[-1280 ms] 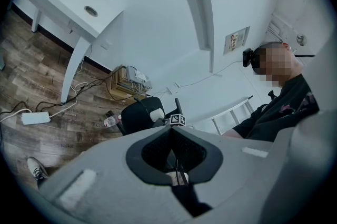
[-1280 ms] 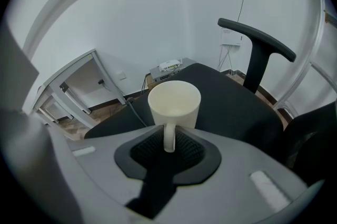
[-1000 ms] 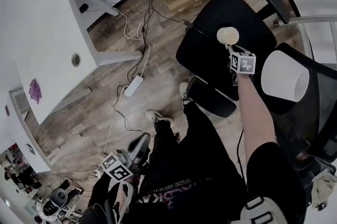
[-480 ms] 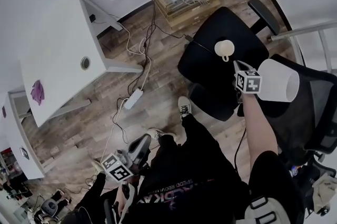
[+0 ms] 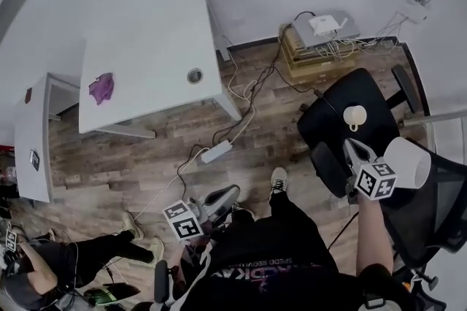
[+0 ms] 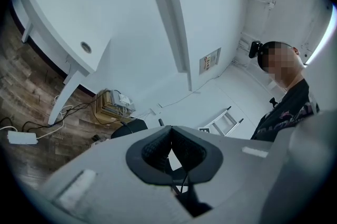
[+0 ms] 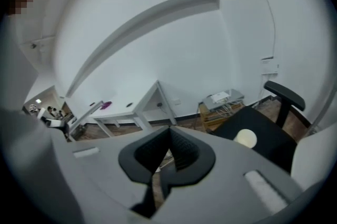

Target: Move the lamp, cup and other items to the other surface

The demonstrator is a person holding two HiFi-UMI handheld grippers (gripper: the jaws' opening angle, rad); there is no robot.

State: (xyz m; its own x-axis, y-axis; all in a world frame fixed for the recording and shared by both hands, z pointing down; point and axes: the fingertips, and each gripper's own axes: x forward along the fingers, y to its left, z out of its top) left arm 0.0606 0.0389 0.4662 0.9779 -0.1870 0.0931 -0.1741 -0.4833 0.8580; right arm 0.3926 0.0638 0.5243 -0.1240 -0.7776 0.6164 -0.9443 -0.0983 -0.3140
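right gripper (image 5: 352, 150) and left gripper (image 5: 228, 194): both claws pressed together, empty
i'd open the right one before dropping onto the cup (image 5: 354, 116) rim; steer clear of the lamp (image 5: 408, 162) nearby.

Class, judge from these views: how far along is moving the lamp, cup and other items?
Looks placed: cream cup on the black chair seat, white lampshade nearby. In hand: nothing; left gripper and right gripper are shut, empty. Possibly left: the purple item on the white desk, though the target surface is unclear.
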